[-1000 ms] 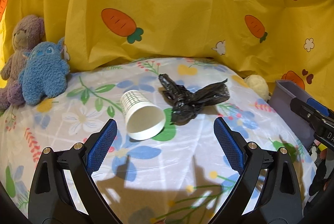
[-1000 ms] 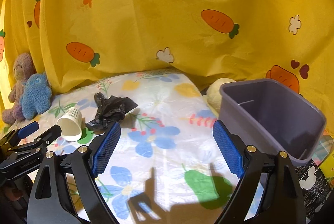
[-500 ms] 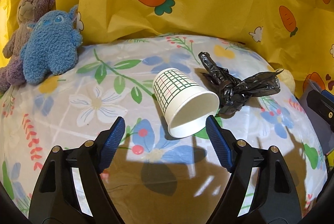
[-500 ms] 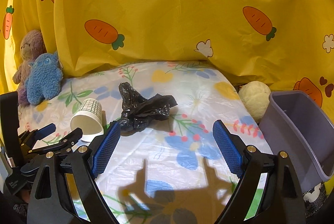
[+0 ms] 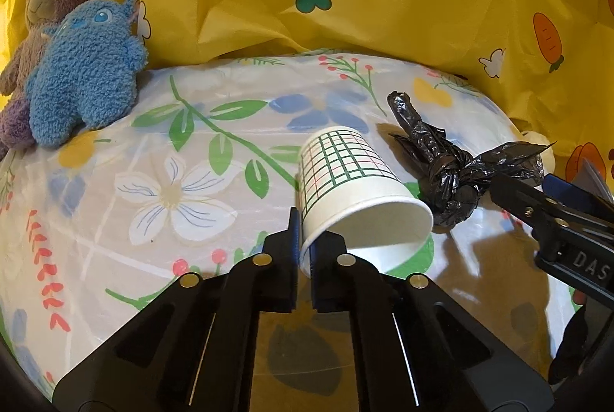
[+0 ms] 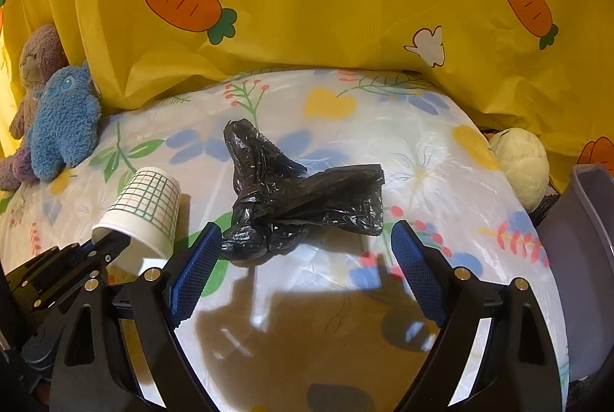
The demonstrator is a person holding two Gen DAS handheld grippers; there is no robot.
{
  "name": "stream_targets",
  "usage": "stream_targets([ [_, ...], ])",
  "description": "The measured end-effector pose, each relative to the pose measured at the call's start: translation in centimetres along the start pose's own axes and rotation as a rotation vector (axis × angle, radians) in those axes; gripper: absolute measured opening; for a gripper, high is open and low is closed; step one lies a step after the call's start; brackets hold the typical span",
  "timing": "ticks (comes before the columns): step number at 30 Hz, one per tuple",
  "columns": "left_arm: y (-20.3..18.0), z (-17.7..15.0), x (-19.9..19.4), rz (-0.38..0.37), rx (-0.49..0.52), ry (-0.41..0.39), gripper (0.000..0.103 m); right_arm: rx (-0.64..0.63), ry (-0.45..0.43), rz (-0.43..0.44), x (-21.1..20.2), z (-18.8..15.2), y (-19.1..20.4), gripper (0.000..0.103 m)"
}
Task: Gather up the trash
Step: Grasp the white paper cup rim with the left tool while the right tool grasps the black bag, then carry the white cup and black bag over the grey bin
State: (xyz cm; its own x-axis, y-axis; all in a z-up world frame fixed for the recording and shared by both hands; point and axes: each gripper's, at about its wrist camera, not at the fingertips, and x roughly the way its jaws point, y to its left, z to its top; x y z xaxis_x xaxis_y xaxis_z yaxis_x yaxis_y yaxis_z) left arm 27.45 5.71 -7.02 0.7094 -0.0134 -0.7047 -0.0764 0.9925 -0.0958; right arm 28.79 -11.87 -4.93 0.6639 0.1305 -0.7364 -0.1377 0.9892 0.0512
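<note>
A home, most likely a child's play corner: a yellow curtain [image 5: 383, 9] printed with carrots and flowers hangs behind a surface [image 5: 192, 159] under a floral plastic cover. 2 plush toys, a blue one [image 5: 82, 74] and a purple bear [image 5: 46, 1], lean together against the curtain.

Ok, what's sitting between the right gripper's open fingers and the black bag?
Nothing. In the right wrist view the black bag lies just ahead of the right gripper, with only bare floral tablecloth in the gap. The paper cup lies off to the left.
</note>
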Motion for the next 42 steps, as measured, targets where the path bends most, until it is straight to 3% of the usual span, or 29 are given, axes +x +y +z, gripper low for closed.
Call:
stream_targets([
  [7,0.3,0.0,-0.5,-0.029,-0.017,-0.031,0.002,-0.001,0.022,0.01,2.5,0.2,0.9,0.078],
  [10,0.6,0.0,-0.3,-0.046,-0.036,-0.024,0.002,0.001,0.05,0.029,3.7,0.2,1.2,0.071],
  [13,0.7,0.0,-0.3,-0.059,-0.047,-0.023,0.002,0.016,0.073,0.061,4.5,0.0,1.2,0.06],
  [16,0.8,-0.1,-0.3,-0.069,-0.052,-0.021,0.002,0.013,0.076,0.093,4.6,-0.1,1.5,0.041],
  [21,0.8,-0.1,-0.3,-0.084,-0.054,-0.02,0.002,-0.008,0.053,0.091,3.9,-0.2,1.8,0.029],
  [34,-0.4,-0.3,-1.2,-0.09,0.0,-0.05,0.002,-0.003,-0.046,0.101,-2.7,-1.1,-0.8,0.026],
  [42,-3.9,-0.6,-6.0,-0.133,0.089,-0.132,0.002,-0.047,-0.17,0.028,-10.0,-3.6,-5.0,0.026],
])
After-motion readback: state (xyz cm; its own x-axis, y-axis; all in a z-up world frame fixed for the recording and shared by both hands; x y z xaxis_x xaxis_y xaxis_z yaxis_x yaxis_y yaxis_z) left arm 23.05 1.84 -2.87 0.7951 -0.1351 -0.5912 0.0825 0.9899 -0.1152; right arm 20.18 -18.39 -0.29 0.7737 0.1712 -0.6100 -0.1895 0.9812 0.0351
